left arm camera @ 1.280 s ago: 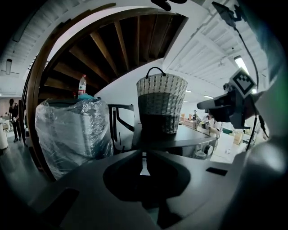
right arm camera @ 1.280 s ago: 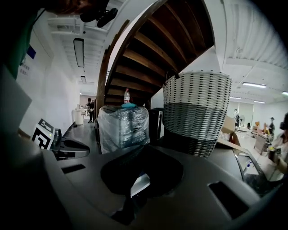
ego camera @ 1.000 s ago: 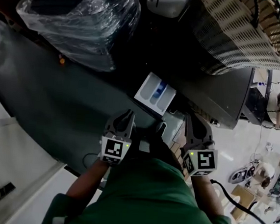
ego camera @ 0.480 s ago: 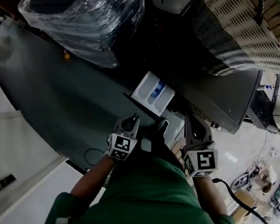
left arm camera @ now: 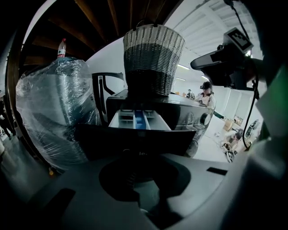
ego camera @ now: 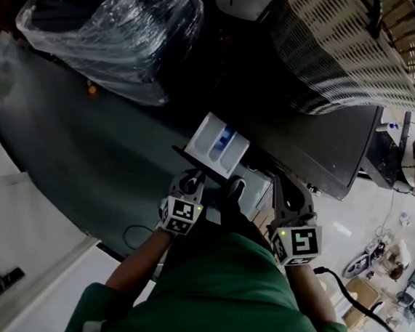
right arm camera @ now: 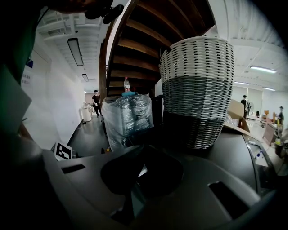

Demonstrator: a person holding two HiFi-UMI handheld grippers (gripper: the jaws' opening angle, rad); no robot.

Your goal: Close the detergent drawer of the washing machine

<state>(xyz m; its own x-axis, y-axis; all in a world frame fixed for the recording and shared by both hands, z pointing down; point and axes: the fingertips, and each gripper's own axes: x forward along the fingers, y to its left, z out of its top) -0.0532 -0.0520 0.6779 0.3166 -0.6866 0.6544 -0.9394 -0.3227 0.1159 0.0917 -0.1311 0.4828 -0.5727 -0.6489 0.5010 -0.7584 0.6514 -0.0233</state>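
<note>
Detergent drawer (ego camera: 217, 142) stood pulled out from the washing machine (ego camera: 311, 146), its white compartments showing; my left gripper (ego camera: 192, 176), fingers closed together, sat right at the drawer's dark front panel; my right gripper (ego camera: 285, 182), fingers likewise shut and empty, hovered beside the machine, below a woven basket (ego camera: 335, 50).
</note>
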